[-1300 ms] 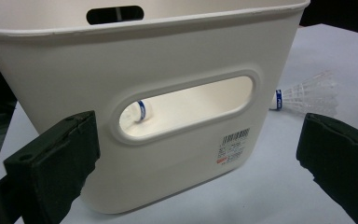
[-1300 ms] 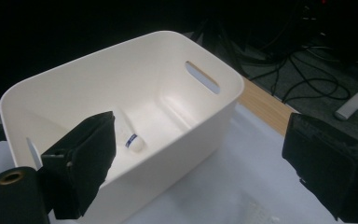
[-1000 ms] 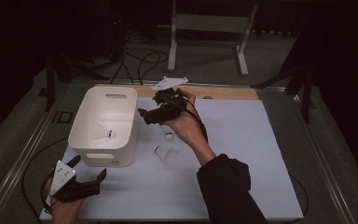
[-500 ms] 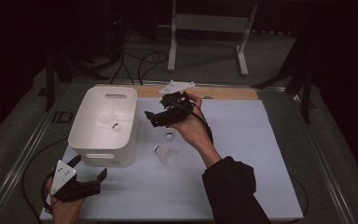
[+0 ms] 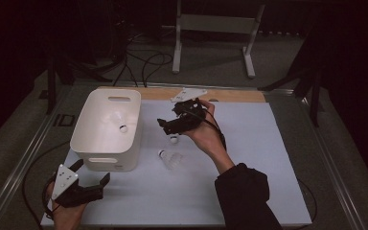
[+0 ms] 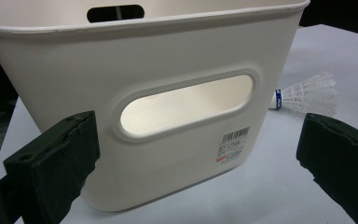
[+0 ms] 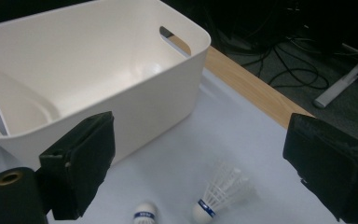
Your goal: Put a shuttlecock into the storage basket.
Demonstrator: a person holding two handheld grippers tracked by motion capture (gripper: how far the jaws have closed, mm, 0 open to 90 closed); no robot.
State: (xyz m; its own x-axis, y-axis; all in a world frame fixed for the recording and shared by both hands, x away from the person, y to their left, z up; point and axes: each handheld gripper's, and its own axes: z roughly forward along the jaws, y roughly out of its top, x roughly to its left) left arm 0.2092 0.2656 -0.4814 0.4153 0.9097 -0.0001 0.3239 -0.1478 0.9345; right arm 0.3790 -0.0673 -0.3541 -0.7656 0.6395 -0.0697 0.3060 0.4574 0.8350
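A white plastic bin (image 5: 92, 143) stands on the left of the pale mat, with one shuttlecock (image 5: 123, 128) inside it. Two more shuttlecocks lie on the mat right of the bin, one (image 5: 174, 139) just under my right gripper and one (image 5: 170, 159) nearer the front. My right gripper (image 5: 166, 127) hovers open beside the bin's right wall; its own view looks down on the bin (image 7: 168, 88) and both loose shuttlecocks (image 7: 219, 191) (image 7: 144, 215). My left gripper (image 5: 92, 171) is open at the front left, facing the bin's handle hole (image 6: 186, 102), nothing between its jaws.
A wooden strip (image 5: 235, 96) runs along the mat's far edge. Beyond the table are a metal stand (image 5: 215, 28) and cables on the floor (image 5: 143, 62). The table's metal rim (image 5: 24, 158) runs down the left side. A person's dark sleeve (image 5: 244, 196) crosses the front right.
My right gripper has drawn back a little to the right, away from the bin's rim. The shuttlecock inside the bin has shifted slightly. The left gripper has barely moved.
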